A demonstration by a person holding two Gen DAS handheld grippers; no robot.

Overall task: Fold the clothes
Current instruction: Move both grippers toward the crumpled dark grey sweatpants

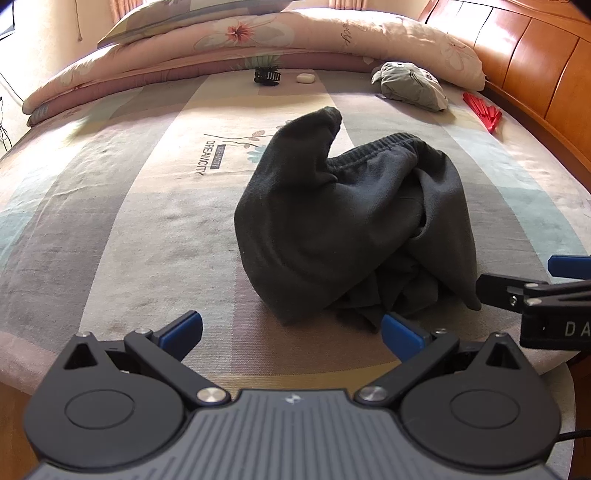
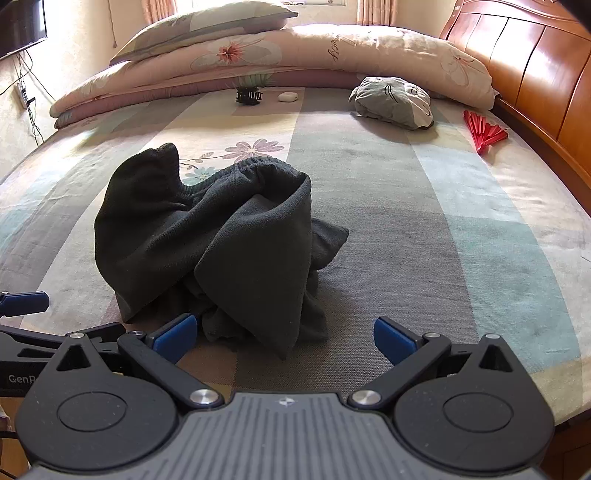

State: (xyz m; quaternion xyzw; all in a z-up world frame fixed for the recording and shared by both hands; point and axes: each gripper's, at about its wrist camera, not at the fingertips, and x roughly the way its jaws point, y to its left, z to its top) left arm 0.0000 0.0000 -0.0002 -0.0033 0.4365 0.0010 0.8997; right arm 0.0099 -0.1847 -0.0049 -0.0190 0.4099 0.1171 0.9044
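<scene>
— Where are the clothes?

— A dark grey pair of shorts [image 1: 351,218] sits crumpled in a heap at the middle of the frame in both views, on the striped bed sheet [image 1: 110,221]. Its elastic waistband [image 2: 255,164] curls along the top of the heap.

— And your fingers?

— My left gripper [image 1: 291,332] is spread wide, nothing in it; its right blue pad sits just at the near hem of the heap, low in the left wrist view. My right gripper [image 2: 286,336] is equally wide open and empty, with the heap's near corner hanging between its pads. Whether either pad actually touches cloth, I cannot tell.

— Anything else on the bed?

— Toward the top of the frame: a black hair claw [image 2: 249,96], a small white case [image 2: 287,96], a folded grey garment with a cartoon face [image 2: 393,101], and a red folding fan [image 2: 484,131] at the upper right by the wooden headboard [image 2: 535,66]. A floral quilt [image 2: 295,51] with a pillow [image 2: 207,26] runs along the top.
</scene>
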